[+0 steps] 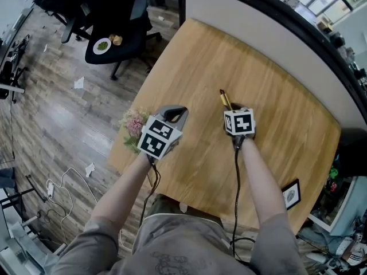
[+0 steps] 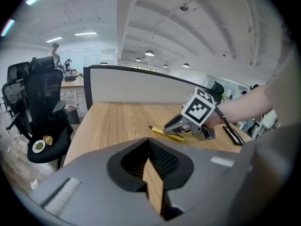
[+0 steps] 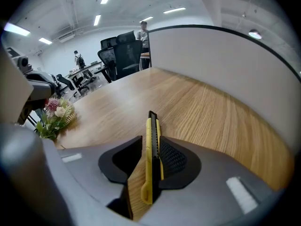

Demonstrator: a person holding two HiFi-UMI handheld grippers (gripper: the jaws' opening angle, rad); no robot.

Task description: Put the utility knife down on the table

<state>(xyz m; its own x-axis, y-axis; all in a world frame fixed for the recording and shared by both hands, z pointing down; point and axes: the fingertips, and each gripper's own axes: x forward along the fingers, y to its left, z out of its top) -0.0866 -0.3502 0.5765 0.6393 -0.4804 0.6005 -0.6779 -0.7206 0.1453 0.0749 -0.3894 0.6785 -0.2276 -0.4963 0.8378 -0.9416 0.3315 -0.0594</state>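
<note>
My right gripper [image 1: 229,110] is over the middle of the wooden table [image 1: 275,125], shut on a yellow utility knife [image 1: 224,99] with a black slider. In the right gripper view the knife [image 3: 149,173] runs forward between the pads of the right gripper [image 3: 150,142], its tip sticking out past them. Seen from the left gripper view, the knife [image 2: 165,133] sits low and nearly level at the tabletop under the right gripper [image 2: 176,126]; whether it touches the wood is unclear. My left gripper [image 1: 182,112] hovers near the table's left edge, shut and empty [image 2: 148,147].
A small bunch of flowers [image 1: 133,125] lies at the table's left edge beside my left gripper. A black picture frame [image 1: 291,195] rests at the near right corner. A grey partition [image 1: 269,33] borders the far side. An office chair [image 1: 117,36] stands beyond the left edge.
</note>
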